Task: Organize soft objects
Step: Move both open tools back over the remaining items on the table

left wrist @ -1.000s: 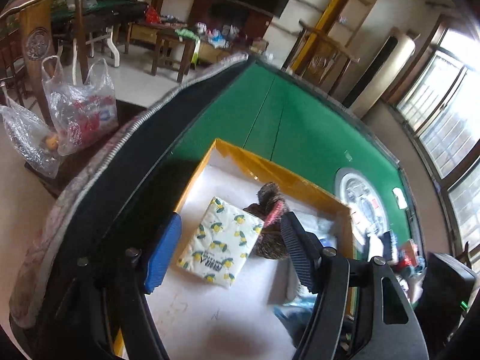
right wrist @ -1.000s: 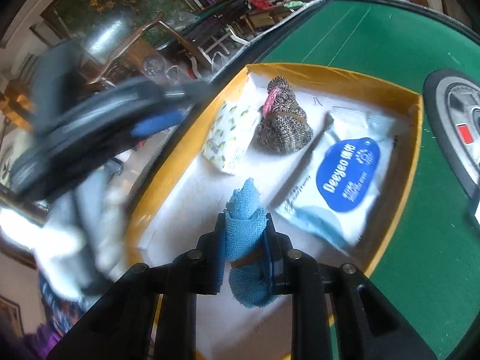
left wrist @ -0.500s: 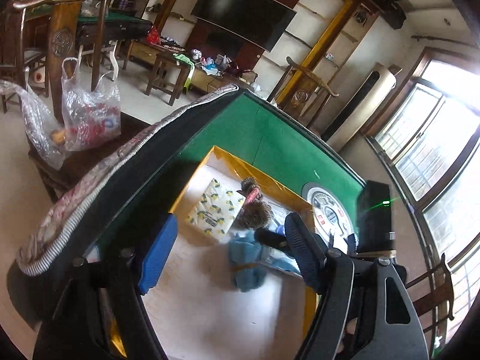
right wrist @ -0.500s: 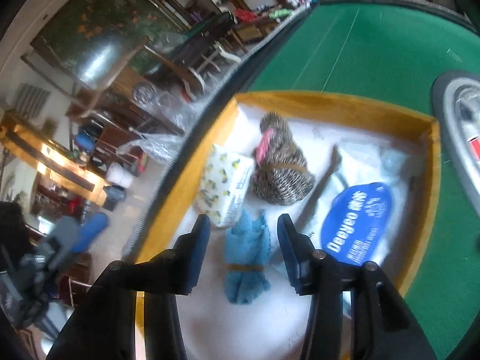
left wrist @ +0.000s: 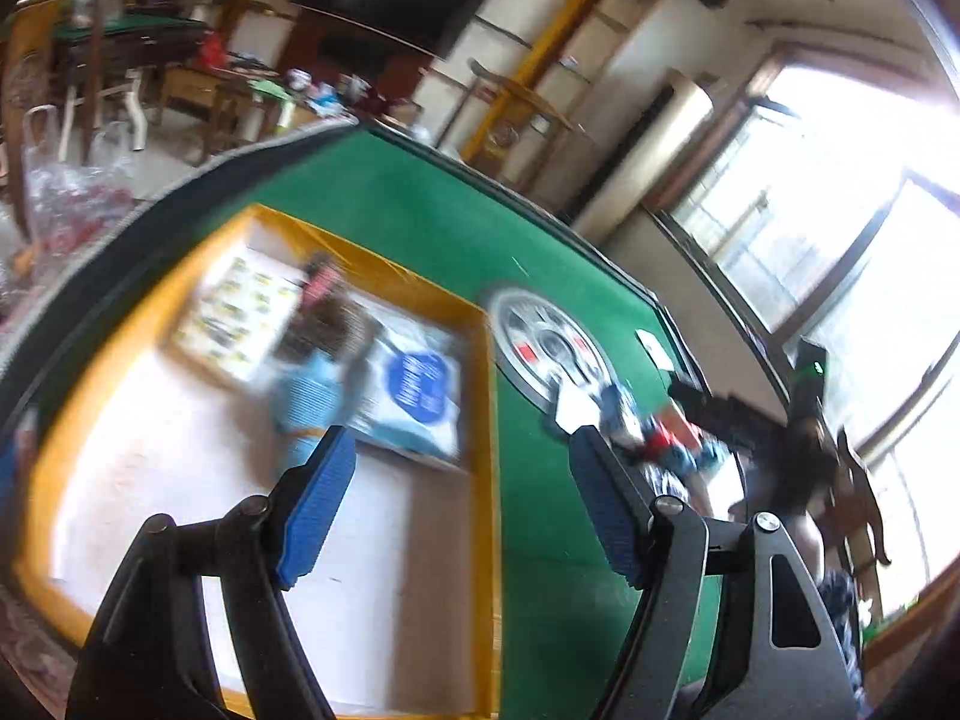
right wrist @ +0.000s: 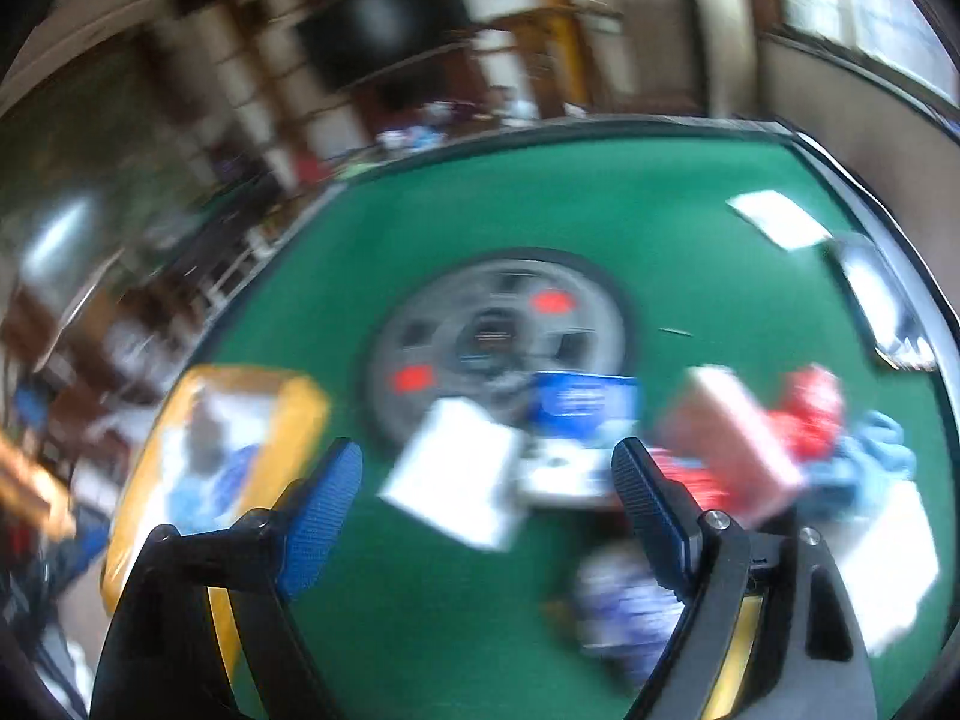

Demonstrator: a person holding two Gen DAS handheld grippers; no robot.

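Two grippers: both show with jaws spread and nothing between the blue pads.
Left gripper (left wrist: 462,507): jaws stand wide apart; one pad hangs over the tray's white floor, the other over the green felt, with the tray's near yellow wall between them.
Right gripper (right wrist: 486,510): its jaws have just been opening and now stand wide, holding nothing; it hangs above the green table (right wrist: 600,198), with the loose pile spread from 12 to 3 o'clock of its pads.
Yellow tray (left wrist: 489,480): lies on the felt at 9 o'clock of the round centre panel (left wrist: 543,348) in the left view; very blurred at 9 o'clock in the right view.
Blue cloth roll (left wrist: 309,402): lies on the tray floor, free of both grippers, just beside the blue-and-white wipes pack (left wrist: 417,387).
Lemon-print tissue pack (left wrist: 237,315): at 10 o'clock of the cloth roll, near the tray's far corner.
Brown knitted toy (left wrist: 327,324): between the tissue pack and the wipes pack, blurred.
Loose pile: a white packet (right wrist: 456,474), a blue box (right wrist: 585,402), a pink-red pack (right wrist: 729,438) and a light blue cloth (right wrist: 876,450) lie outside the tray on the felt; blur hides which ones touch.
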